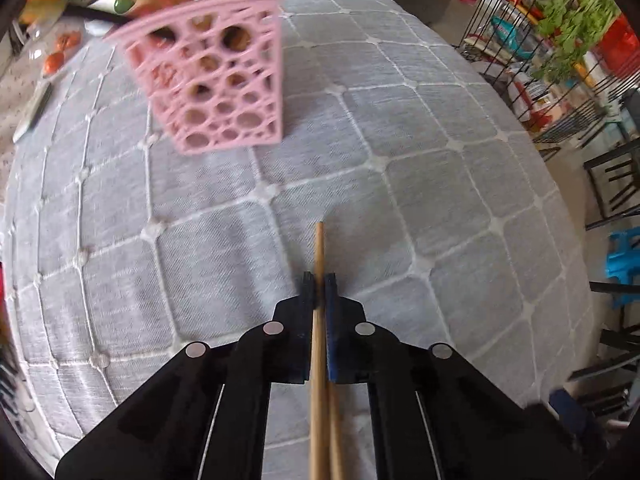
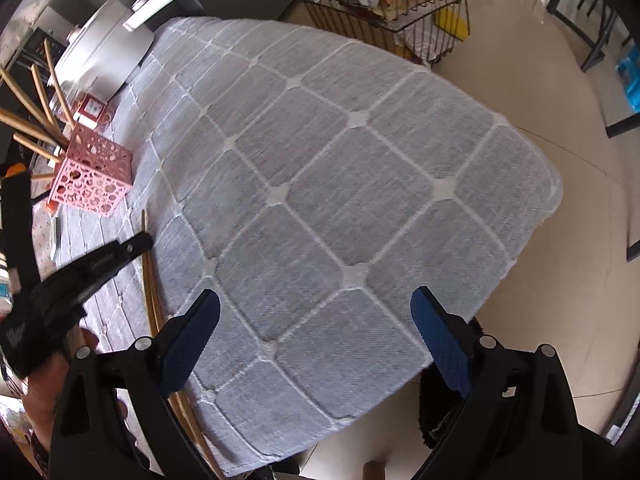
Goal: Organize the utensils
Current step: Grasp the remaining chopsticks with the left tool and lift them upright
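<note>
Two wooden chopsticks [image 1: 319, 248] lie lengthwise on the grey quilted tablecloth [image 1: 400, 160], and my left gripper [image 1: 319, 284] is shut on them near their far end. A pink perforated holder [image 1: 212, 80] stands beyond it at the upper left, with several chopsticks sticking out of it. The right wrist view shows the same left gripper [image 2: 140, 242] pinching the chopsticks [image 2: 149, 280] at the left, with the pink holder [image 2: 92, 176] behind. My right gripper [image 2: 316, 300] hangs open over the cloth near the table's front edge, with nothing between its fingers.
A white lidded pot [image 2: 104, 52] stands at the back of the table. Oranges [image 1: 60, 48] lie at the far left. A wire rack [image 1: 560, 40] with greens and packets, black chairs and a blue stool [image 1: 624, 268] stand beyond the table's right edge. A hand [image 2: 44, 392] holds the left gripper.
</note>
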### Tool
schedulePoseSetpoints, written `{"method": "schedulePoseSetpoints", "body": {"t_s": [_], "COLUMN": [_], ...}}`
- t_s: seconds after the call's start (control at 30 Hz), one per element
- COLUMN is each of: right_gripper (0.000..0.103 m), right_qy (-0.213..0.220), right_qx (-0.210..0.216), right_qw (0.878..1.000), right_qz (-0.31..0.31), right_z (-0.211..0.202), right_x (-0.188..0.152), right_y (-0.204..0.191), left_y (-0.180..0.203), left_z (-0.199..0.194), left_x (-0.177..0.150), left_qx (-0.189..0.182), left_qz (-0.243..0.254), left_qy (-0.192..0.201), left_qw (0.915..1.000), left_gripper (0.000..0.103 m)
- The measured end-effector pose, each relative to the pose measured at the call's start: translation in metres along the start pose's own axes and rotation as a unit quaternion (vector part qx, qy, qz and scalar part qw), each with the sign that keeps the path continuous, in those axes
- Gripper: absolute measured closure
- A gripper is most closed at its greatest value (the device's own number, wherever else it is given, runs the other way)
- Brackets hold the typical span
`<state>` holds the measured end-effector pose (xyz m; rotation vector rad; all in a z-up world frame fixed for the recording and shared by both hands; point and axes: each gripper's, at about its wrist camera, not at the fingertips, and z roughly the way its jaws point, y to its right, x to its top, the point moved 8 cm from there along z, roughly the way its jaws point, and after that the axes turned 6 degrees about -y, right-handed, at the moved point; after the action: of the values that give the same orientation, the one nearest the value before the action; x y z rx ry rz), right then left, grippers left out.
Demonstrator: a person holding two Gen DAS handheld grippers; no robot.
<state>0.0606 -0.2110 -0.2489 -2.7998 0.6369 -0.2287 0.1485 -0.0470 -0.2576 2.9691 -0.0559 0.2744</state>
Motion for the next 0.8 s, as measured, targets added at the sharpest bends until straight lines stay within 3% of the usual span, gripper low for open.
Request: {"method": "schedulePoseSetpoints", "body": {"t_s": [0.13, 0.2, 0.4, 0.57, 0.67, 0.7, 0.77, 0.8], "right_gripper": [0.010, 0.010, 0.010, 0.011, 0.020, 0.025, 0.044, 0.069], "right_qy": [0.006, 0.009, -0.008, -0.020, -0.027, -0.010, 0.011, 0.013], "right_qx": [-0.002, -0.002, 0.000, -0.042, -0.078, -0.102, -0.102, -0.097], "right_qw": [1.000, 0.999, 0.994, 0.982, 0.971, 0.966, 0.962, 0.959], "right_qz": [-0.022, -0.042, -0.113, -0.183, -0.226, -0.239, -0.253, -0.266], "right_z": [0.002, 0.005, 0.023, 0.049, 0.066, 0.068, 0.067, 0.065], "right_x": [-0.002, -0.004, -0.019, -0.027, -0.031, -0.031, -0.033, -0.036], "right_y": [-0.021, -0.036, -0.094, -0.139, -0.161, -0.166, -0.176, -0.182], "left_y": [-0.027, -0.041, -0.093, -0.119, -0.123, -0.127, -0.131, -0.130], "left_z": [-0.011, -0.015, -0.032, -0.052, -0.068, -0.075, -0.087, -0.093], "left_x": [-0.015, -0.021, -0.035, -0.039, -0.040, -0.042, -0.044, -0.044], "left_qx": [-0.061, -0.073, -0.077, -0.072, -0.068, -0.063, -0.063, -0.064], "left_qz": [-0.039, -0.053, -0.085, -0.098, -0.089, -0.085, -0.079, -0.074], "left_qy": [-0.004, -0.003, 0.020, 0.047, 0.068, 0.077, 0.090, 0.097], "left_qw": [0.9974, 0.9959, 0.9933, 0.9915, 0.9913, 0.9914, 0.9909, 0.9905], "left_gripper": [0.098, 0.098, 0.098, 0.098, 0.098, 0.098, 0.098, 0.098]}}
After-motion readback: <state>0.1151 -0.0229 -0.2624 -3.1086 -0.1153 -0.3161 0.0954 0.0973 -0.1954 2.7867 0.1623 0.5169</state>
